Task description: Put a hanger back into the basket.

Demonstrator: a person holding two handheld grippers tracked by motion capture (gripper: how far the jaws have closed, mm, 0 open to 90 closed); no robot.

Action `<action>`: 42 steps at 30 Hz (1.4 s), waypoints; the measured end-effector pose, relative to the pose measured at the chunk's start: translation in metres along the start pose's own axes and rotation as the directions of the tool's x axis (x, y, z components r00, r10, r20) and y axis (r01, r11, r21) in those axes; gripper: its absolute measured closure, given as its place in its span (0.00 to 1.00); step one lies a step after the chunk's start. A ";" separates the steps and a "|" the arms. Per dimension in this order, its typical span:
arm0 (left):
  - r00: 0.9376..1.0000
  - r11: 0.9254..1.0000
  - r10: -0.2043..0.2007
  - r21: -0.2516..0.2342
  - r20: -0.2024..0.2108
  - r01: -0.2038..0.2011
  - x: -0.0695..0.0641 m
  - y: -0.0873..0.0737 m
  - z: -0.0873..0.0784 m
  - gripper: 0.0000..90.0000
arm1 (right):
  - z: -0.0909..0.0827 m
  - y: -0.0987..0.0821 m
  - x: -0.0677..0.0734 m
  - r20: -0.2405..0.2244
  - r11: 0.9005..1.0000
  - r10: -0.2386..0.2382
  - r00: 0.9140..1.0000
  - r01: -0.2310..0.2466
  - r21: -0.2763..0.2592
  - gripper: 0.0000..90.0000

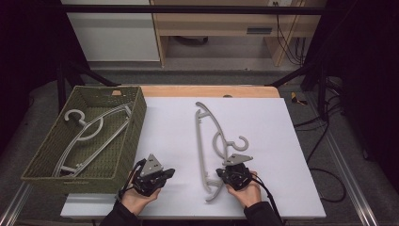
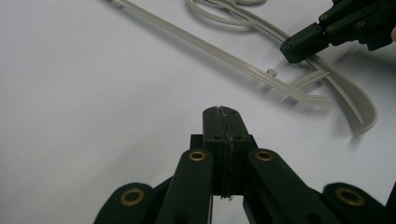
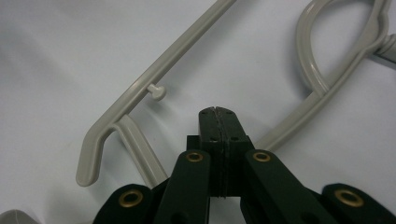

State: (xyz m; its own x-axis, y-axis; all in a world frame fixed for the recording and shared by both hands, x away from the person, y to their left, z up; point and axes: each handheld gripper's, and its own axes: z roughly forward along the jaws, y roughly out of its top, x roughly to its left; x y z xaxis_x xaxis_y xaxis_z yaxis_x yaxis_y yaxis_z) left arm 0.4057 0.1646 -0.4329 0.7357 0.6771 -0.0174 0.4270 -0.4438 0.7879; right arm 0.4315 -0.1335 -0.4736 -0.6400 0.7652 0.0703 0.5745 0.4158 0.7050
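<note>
1. A white sheet (image 1: 263, 141) covers the table; a grey plastic hanger (image 1: 203, 141) lies flat on it near the middle, its long bar running from twelve to six o'clock and its hook (image 1: 241, 142) curling out toward three o'clock.
2. The right gripper (image 1: 225, 175) sits at about five o'clock on the sheet, held in a hand (image 1: 247, 193); its jaws are pressed together with nothing between them, just beside the hanger's near end; whether they touch the plastic is hard to tell from above.
3. In the right gripper view the closed tips (image 3: 218, 115) hang over bare sheet between the hanger's bar and its curved arm.
4. The left gripper (image 1: 165, 173) rests at about seven o'clock, also closed and empty, well apart from the hanger; its tips (image 2: 222, 114) point over plain sheet.
5. A woven green basket (image 1: 127, 136) stands at nine o'clock, holding a second grey hanger (image 1: 89, 136).
</note>
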 end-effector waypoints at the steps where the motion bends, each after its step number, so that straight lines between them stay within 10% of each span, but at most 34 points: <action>1: 1.000 1.000 0.000 0.001 0.001 0.000 0.000 0.000 0.000 1.00 | -0.001 -0.001 -0.002 0.003 1.000 0.002 1.000 -0.002 0.004 1.00; 20: 1.000 1.000 0.003 0.015 0.003 -0.003 0.002 -0.002 0.002 1.00 | -0.041 -0.031 -0.049 0.114 0.995 0.104 0.988 -0.105 -0.002 1.00; 32: 1.000 1.000 0.007 -0.026 0.007 -0.007 0.004 0.007 -0.010 1.00 | -0.025 0.031 -0.056 0.094 0.987 0.108 0.990 -0.096 -0.128 1.00; 42: 0.999 0.987 0.002 -0.159 -0.042 -0.008 0.014 0.027 -0.055 1.00 | 0.019 0.068 -0.063 0.100 0.982 0.147 0.984 -0.133 -0.134 1.00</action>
State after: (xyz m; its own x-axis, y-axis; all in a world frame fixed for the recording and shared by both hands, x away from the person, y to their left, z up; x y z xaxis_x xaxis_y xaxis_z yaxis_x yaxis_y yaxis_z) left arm 0.3987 0.1949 -0.3777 0.7136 0.7005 0.0101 0.3316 -0.3504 0.8760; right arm 0.5209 -0.1441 -0.4432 -0.4943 0.8633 0.1021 0.5808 0.2406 0.7777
